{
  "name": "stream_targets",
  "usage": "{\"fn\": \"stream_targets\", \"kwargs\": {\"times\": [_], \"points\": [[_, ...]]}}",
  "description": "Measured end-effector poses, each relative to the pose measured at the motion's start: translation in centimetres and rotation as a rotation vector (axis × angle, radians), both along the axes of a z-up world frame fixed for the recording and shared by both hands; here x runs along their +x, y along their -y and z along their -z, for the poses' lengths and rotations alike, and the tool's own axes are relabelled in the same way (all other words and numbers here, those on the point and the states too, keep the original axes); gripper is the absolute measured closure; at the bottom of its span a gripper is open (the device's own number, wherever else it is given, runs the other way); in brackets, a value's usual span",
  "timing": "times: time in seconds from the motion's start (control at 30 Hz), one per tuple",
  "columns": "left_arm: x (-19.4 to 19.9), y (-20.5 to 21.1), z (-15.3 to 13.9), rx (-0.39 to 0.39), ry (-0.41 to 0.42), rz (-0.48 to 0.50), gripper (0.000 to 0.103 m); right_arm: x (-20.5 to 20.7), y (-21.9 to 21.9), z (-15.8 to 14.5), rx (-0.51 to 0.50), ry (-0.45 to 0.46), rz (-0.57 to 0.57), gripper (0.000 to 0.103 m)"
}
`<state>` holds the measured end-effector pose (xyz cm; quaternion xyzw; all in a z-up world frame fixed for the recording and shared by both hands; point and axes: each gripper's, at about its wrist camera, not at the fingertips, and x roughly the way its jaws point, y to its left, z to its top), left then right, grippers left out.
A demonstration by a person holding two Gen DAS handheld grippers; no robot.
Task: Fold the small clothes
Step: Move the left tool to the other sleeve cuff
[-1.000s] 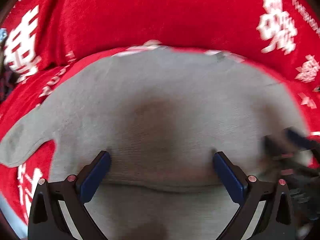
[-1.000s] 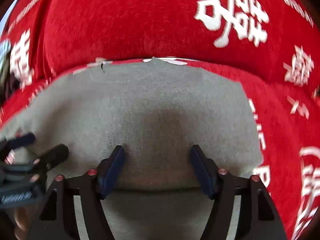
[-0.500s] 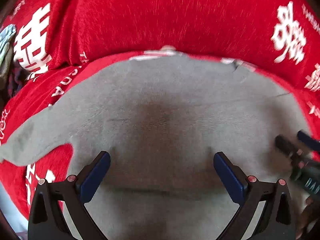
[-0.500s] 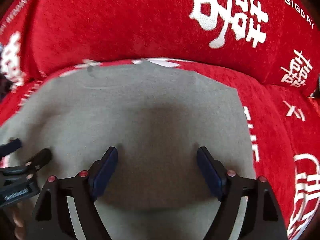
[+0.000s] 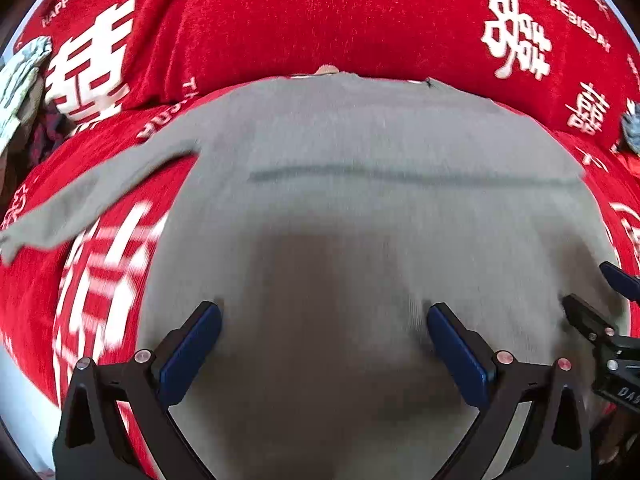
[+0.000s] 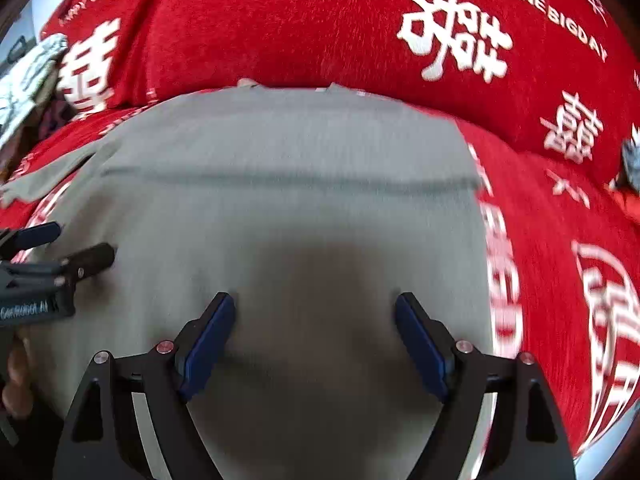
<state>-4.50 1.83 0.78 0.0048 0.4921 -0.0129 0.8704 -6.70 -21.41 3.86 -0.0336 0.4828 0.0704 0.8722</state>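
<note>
A grey knitted garment (image 5: pixel 360 208) lies spread flat on a red cover, with one sleeve (image 5: pixel 92 196) sticking out to the left. A crosswise fold line (image 5: pixel 400 176) runs over its far half. It also shows in the right wrist view (image 6: pixel 280 208). My left gripper (image 5: pixel 322 340) is open, fingers apart just above the near part of the cloth. My right gripper (image 6: pixel 316 332) is open too, above the garment's right half. Each gripper shows at the edge of the other's view: the right one (image 5: pixel 608 320), the left one (image 6: pixel 52 264). Neither holds anything.
The red cover with white characters (image 5: pixel 516 36) rises into a bolster behind the garment. A pale patterned cloth (image 5: pixel 20 76) lies at the far left. A small grey-blue thing (image 5: pixel 632 128) sits at the far right edge.
Both grippers have pulled back toward me and up; more of the garment and its sleeve shows. A fold line now crosses the cloth. The right gripper's fingers have spread wider.
</note>
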Motion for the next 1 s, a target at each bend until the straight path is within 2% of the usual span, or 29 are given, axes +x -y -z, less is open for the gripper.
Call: {"fn": "stream_targets", "kwargs": {"times": [0.2,0.33,0.4,0.47,0.53,0.77,0.83,0.87,0.93,1.0], "points": [[-4.3,-0.5,0.5,0.0,-0.031,0.017,0.0,-5.6,0.1,0.6,-0.068,-0.064,-0.072,0.014],[-4.9,-1.5,-0.4,-0.052,-0.038,0.016,0.0,-5.4,-0.3,0.0,-0.085,-0.133,-0.081,0.013],[-4.4,-3.4,-1.6,-0.074,-0.005,-0.037,0.0,-4.5,-0.6,-1.3,-0.036,-0.096,-0.07,0.013],[-3.5,-6.0,-2.3,-0.098,0.016,-0.107,0.0,-3.0,-1.6,-2.3,-0.037,-0.052,-0.068,0.013],[-2.2,-10.6,-2.8,-0.121,0.03,-0.232,0.0,-1.8,-2.9,-2.5,-0.049,-0.035,-0.073,0.013],[-0.2,-26.9,-2.0,-0.217,0.07,-0.644,0.0,-0.1,-7.5,-2.1,-0.041,-0.05,-0.138,0.013],[-0.1,-30.3,-1.5,-0.263,0.078,-0.719,0.0,-0.3,-8.2,-1.7,-0.059,-0.055,-0.154,0.013],[0.2,-32.4,-1.0,-0.325,0.079,-0.753,0.0,-0.3,-8.4,-1.5,-0.067,-0.06,-0.159,0.013],[0.8,-35.2,0.0,-0.421,0.076,-0.788,0.0,-0.2,-8.7,-1.1,-0.078,-0.073,-0.162,0.013],[1.6,-36.7,0.5,-0.48,0.09,-0.803,0.0,0.1,-8.8,-0.7,-0.08,-0.091,-0.157,0.013]]}}
